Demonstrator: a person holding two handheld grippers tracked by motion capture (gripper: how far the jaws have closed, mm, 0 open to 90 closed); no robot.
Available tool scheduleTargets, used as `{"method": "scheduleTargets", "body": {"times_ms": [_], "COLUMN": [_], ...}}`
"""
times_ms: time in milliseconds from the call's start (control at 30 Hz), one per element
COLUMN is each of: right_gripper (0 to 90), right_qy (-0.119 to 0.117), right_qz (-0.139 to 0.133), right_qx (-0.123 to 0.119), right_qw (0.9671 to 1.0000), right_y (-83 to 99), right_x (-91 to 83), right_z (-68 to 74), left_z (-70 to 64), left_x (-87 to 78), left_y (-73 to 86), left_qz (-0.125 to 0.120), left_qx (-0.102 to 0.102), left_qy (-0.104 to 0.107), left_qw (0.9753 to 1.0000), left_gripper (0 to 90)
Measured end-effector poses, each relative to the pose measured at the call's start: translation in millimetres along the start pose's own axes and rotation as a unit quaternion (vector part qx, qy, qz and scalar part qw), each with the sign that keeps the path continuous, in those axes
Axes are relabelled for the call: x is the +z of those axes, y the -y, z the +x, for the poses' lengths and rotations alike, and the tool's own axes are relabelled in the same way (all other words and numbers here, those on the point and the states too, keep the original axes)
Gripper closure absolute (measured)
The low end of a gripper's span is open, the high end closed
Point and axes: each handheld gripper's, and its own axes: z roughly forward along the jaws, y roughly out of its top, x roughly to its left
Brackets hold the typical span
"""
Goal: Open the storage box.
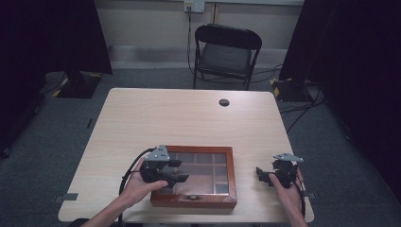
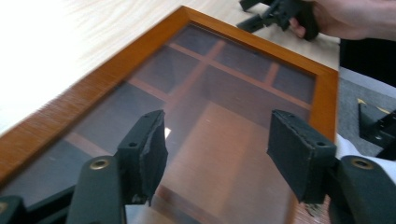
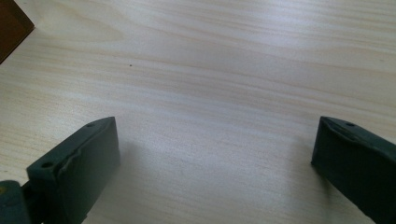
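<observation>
A wooden box (image 1: 194,198) with a glass lid lies near the table's front edge; through the glass (image 2: 224,107) I see several dividers. My left gripper (image 1: 178,171) hovers over the box's left part, open, nothing between its pads (image 2: 148,149). My right gripper (image 1: 261,174) rests low over bare table to the right of the box, open and empty, its jaws wide apart (image 3: 215,163). The right gripper (image 2: 266,16) and its hand also appear beyond the box's far corner in the left gripper view. A dark corner of the box (image 3: 11,28) peeks in at the right gripper view's upper left.
The light wood table (image 1: 189,118) has a round cable hole (image 1: 224,102) near its far edge. A black folding chair (image 1: 227,54) stands behind the table. Dark curtains flank both sides, with cables on the grey floor at the right.
</observation>
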Motion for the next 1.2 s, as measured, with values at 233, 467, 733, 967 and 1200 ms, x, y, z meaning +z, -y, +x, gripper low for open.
{"method": "scheduleTargets", "body": {"times_ms": [233,467,733,967,1200], "right_gripper": [0.1,0.1,0.1,0.1,0.1], "right_qy": [0.000,0.000,0.000,0.000,0.000], "right_qz": [0.000,0.000,0.000,0.000,0.000], "right_qx": [0.000,0.000,0.000,0.000,0.000], "right_qw": [1.0000,1.0000,1.0000,1.0000,1.0000], "right_y": [0.0,0.0,0.0,0.0,0.0], "right_x": [0.0,0.0,0.0,0.0,0.0], "right_z": [0.0,0.0,0.0,0.0,0.0], "left_z": [-15.6,-25.4,-33.3,-36.6,-39.4], "left_x": [3.7,10.7,18.7,19.8,24.7], "left_y": [4.4,6.6,9.1,9.3,10.2], "left_qz": [0.016,0.025,0.030,0.030,0.046], "left_qx": [0.016,0.031,0.041,0.049,0.058], "left_qy": [0.036,0.069,0.100,0.110,0.108], "left_qw": [0.9991,0.9968,0.9937,0.9923,0.9913], "left_gripper": [48.6,62.4,71.9,79.5,79.5]}}
